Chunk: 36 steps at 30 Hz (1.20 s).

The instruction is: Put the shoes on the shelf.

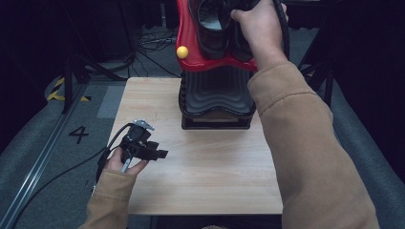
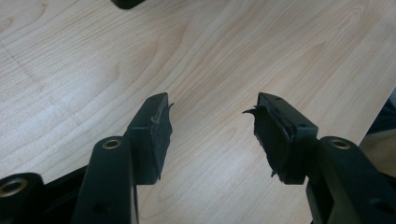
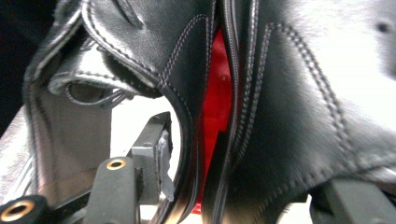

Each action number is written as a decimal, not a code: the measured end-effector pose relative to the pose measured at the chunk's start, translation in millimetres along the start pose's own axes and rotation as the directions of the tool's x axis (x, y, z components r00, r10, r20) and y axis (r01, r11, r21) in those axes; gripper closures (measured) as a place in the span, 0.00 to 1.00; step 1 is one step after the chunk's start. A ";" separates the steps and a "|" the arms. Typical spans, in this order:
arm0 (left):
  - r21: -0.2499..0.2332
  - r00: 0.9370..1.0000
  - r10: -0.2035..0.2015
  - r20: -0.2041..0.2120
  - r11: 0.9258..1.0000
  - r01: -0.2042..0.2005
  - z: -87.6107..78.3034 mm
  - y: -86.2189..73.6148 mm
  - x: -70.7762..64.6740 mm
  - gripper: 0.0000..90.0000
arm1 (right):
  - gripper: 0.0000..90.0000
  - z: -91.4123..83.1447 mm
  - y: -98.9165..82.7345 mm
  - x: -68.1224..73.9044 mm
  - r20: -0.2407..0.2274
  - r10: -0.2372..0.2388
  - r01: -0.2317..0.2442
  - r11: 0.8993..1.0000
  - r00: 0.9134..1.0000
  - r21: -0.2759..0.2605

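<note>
**High view: shoes on the red rack, right gripper letting go**

High view entry: 2 black shoes [image 1: 217, 28] sit side by side in the top tier of a red shoe rack [image 1: 188, 43], directly under the right gripper [image 1: 248, 5], whose hand reaches in from above. In the right gripper view the jaws straddle the stitched collars of both shoes [image 3: 261, 93]; the left pad [image 3: 163, 158] stands just clear of the leather, so the jaws read as parted, no squeeze visible. The far jaw is hidden behind the shoe.

Judgement: placement looks done; what remains is to lift the gripper clear.

Containers: the upper tier holds the pair; the black ribbed lower part [image 1: 216, 93] shows nothing stowed.

Left gripper [image 2: 212, 121] rests low over bare table [image 2: 70, 70], near the person, jaws wide apart, nothing between them.
</note>
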<state>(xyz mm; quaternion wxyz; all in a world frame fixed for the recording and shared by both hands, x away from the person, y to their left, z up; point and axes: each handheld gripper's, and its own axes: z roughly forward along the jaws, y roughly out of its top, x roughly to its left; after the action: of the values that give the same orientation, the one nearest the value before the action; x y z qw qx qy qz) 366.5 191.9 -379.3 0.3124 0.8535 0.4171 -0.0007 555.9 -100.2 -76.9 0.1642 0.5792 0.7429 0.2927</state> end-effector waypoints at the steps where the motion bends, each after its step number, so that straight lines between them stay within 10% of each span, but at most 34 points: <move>1: 0.001 1.000 0.002 -0.002 1.000 -0.002 0.1 0.2 -0.2 0.51 | 0.51 -3.0 -0.7 -0.9 -0.011 -0.004 0.004 1.000 1.000 -0.008; 21: 0.003 1.000 0.007 -0.011 1.000 -0.007 1.3 1.3 -6.4 0.51 | 0.49 -65.7 -27.0 -17.6 -0.101 -0.117 0.109 0.991 0.988 -0.079; 36: 0.004 1.000 0.007 -0.024 1.000 -0.007 -1.7 -0.1 -8.6 0.51 | 0.44 -118.4 -80.3 -71.1 -0.133 -0.249 0.231 0.964 0.959 -0.133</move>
<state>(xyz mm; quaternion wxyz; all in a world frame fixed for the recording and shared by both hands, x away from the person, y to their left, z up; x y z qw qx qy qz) 360.4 186.7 -375.8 0.3057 0.8554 0.4180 0.0100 445.0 -209.8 -42.1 0.1765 0.4507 0.7995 0.3556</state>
